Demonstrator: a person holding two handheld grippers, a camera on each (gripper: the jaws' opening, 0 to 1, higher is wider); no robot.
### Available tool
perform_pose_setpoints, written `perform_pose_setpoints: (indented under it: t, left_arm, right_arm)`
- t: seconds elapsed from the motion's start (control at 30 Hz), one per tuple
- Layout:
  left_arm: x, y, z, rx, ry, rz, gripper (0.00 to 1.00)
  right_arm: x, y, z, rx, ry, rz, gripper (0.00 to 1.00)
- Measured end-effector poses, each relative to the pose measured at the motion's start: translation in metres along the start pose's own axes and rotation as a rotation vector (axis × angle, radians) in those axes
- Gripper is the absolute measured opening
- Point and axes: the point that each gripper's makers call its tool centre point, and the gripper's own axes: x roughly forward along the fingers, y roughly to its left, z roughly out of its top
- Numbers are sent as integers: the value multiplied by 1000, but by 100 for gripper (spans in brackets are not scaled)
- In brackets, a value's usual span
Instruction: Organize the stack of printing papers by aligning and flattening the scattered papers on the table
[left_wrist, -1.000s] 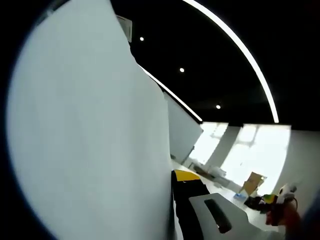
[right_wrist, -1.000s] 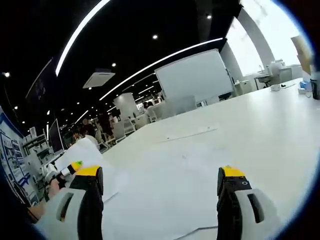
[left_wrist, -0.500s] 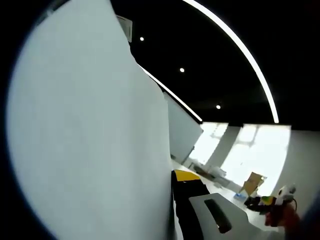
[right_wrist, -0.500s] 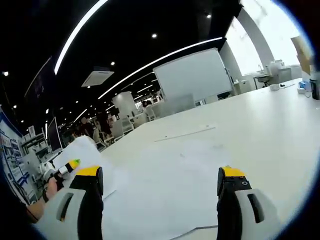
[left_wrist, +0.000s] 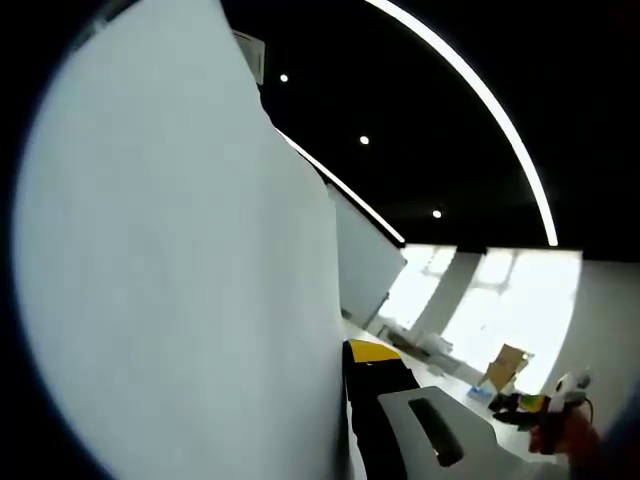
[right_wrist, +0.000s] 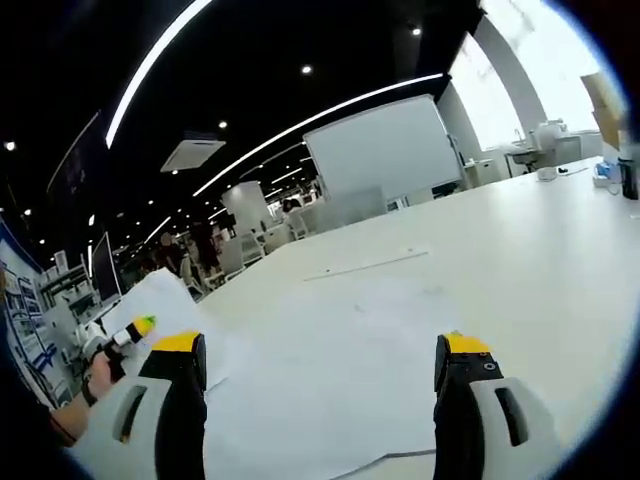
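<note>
Your right gripper (right_wrist: 318, 385) stands wide apart with nothing between its jaws, just above loose papers (right_wrist: 340, 370) lying flat near the table's (right_wrist: 540, 270) near edge; a further strip of paper (right_wrist: 365, 266) lies toward the table's far edge. Your left gripper (right_wrist: 128, 333) shows off the table's left side, closed on a raised sheet (right_wrist: 160, 300) that stands up off the surface. In the left gripper view that sheet (left_wrist: 190, 290) stands against the jaw, with a whiteboard (right_wrist: 385, 150) beyond the table.
</note>
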Motion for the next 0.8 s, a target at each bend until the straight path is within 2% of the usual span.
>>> perform_pose_setpoints:
  t: [0.8]
  left_arm:
    - [0, -1, -1, 0, 1, 0, 6]
  right_arm:
    - [3, -4, -4, 0, 15, -1, 90]
